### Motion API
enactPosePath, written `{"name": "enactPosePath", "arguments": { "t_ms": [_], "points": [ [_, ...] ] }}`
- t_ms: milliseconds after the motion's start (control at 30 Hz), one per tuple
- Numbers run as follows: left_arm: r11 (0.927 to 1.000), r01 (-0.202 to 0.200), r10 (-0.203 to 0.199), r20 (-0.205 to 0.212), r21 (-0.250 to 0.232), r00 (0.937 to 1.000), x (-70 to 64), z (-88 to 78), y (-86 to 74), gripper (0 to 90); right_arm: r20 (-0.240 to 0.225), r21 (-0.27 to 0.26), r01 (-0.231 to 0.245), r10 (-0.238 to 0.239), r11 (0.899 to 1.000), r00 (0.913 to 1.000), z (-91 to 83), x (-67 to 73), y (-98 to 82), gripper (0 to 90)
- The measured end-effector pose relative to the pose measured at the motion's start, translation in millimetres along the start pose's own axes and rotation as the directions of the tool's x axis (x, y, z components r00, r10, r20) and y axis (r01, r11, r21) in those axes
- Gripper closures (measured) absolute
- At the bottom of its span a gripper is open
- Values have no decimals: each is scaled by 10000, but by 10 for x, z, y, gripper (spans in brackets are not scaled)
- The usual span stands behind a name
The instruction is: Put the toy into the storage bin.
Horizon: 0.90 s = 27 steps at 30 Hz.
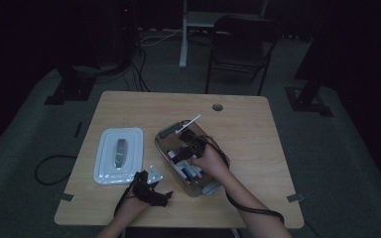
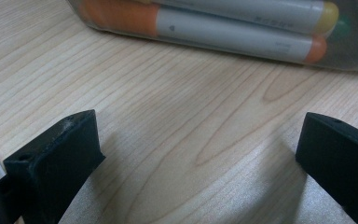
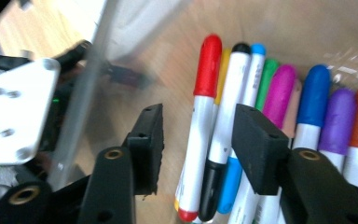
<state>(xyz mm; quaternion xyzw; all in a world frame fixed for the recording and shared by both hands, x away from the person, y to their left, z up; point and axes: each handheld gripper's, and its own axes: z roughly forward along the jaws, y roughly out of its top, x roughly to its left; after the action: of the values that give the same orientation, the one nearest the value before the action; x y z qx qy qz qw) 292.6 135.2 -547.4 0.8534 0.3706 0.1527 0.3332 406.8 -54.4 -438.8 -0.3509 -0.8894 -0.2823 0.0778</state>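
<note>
A clear plastic box [image 1: 164, 133] of coloured markers lies at the middle of the wooden table [image 1: 248, 129]. My right gripper [image 1: 191, 148] reaches down into it. In the right gripper view, my right gripper [image 3: 198, 126] stands open over a red-capped marker [image 3: 208, 65], with a black-capped marker [image 3: 237, 74] by the right pad and neither pressed. My left gripper [image 1: 151, 191] rests near the table's front edge. Seen in its own view, that left gripper [image 2: 198, 135] is open above bare wood, and the box wall with an orange-ended marker [image 2: 233, 35] lies just ahead.
The box's white lid [image 1: 119, 154] lies flat to the left of the box. A white marker [image 1: 188, 124] leans across the box's far rim. A round cable hole [image 1: 217, 106] is near the table's back edge, with a dark chair [image 1: 243, 44] beyond.
</note>
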Motion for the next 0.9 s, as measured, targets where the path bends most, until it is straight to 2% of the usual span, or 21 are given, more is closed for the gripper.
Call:
{"name": "enactPosePath", "arguments": {
  "t_ms": [67, 167, 233, 433, 533, 567, 633, 700, 900],
  "points": [
    [10000, -4, 4, 5, 1, 10000, 1, 0, 0, 4, -25, -428, 78, -79, 9991, 10000, -121, -15, -48, 507],
    [10000, -2, 2, 2, 4, 10000, 0, 0, 0, 4, 201, -1064, 232, -212, 9941, 9996, -303, -34, -129, 491],
    [10000, -1, 1, -2, -2, 10000, 0, 0, 0, 4, 232, -1646, 202, -167, 9862, 9996, -484, -93, -222, 473],
    [10000, -3, 3, -12, -11, 10000, 0, 1, -1, 4, 391, -2610, -125, 235, 9653, 9990, -812, -284, -415, 427],
    [10000, -3, 3, -12, -11, 10000, 0, 1, -1, 4, 482, -2905, -212, 367, 9566, 9982, -929, -361, -495, 407],
    [10000, -3, 3, -12, -11, 10000, 0, 1, -1, 4, 482, -2905, -212, 367, 9566, 9982, -929, -361, -495, 407],
    [10000, 1, -1, -11, -13, 10000, 0, 1, -1, 4, 641, -3112, -368, 596, 9496, 9962, -999, -430, -567, 400],
    [10000, -1, 1, -12, -11, 10000, 0, 1, -1, 4, 859, -3152, -314, 614, 9485, 9944, -1023, -470, -614, 400],
    [10000, -34, 34, -10, 15, 10000, 2, 0, 0, 4, 1273, -3526, -540, 1051, 9342, 9863, -1079, -617, -798, 374]
  ]
}}
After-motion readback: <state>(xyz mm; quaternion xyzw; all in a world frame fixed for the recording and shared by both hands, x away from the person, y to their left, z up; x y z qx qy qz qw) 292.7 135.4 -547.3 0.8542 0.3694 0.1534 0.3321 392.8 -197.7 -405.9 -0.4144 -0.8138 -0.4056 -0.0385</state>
